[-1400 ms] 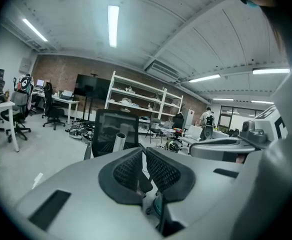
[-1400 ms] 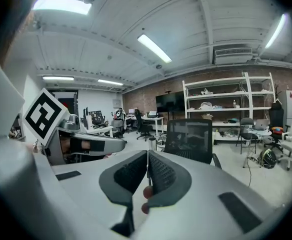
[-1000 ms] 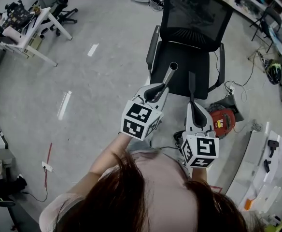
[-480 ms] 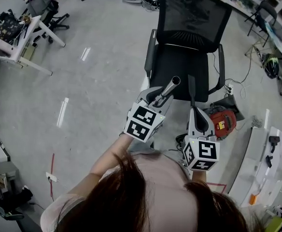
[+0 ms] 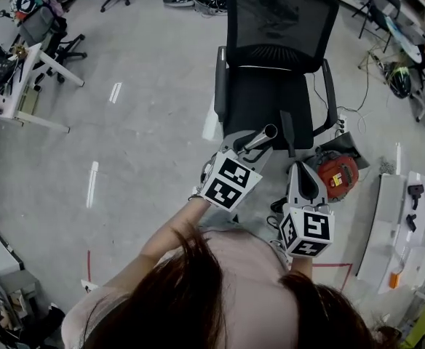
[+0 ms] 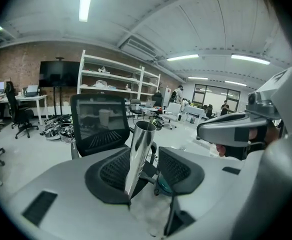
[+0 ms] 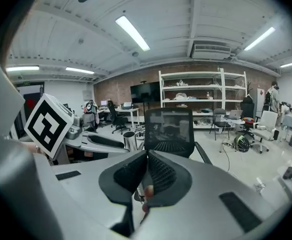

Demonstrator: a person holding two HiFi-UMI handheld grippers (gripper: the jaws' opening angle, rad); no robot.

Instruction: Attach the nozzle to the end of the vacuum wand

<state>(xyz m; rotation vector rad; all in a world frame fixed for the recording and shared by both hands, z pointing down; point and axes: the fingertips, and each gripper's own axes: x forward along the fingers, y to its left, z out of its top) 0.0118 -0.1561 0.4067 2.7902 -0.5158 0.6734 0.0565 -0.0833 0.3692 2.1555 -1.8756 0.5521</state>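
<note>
A shiny metal vacuum wand (image 5: 262, 137) sticks out forward from between the jaws of my left gripper (image 5: 245, 144). In the left gripper view the wand (image 6: 138, 151) leans on the left pad, with a clear gap to the right pad. The left gripper (image 6: 145, 173) is opening. My right gripper (image 5: 292, 167) is shut on a thin black nozzle (image 5: 288, 131) that points forward beside the wand's open end. In the right gripper view the pads (image 7: 158, 176) meet tightly and the nozzle is almost hidden.
A black mesh office chair (image 5: 271, 71) stands right in front of both grippers. A red vacuum body (image 5: 338, 174) lies on the floor to the right, with cables near it. A white table (image 5: 391, 224) is at the right and a desk (image 5: 23, 86) at the far left.
The left jaws have spread apart from around the wand. Both grippers have shifted lower and closer to the chair seat in the head view. The right gripper stays closed.
</note>
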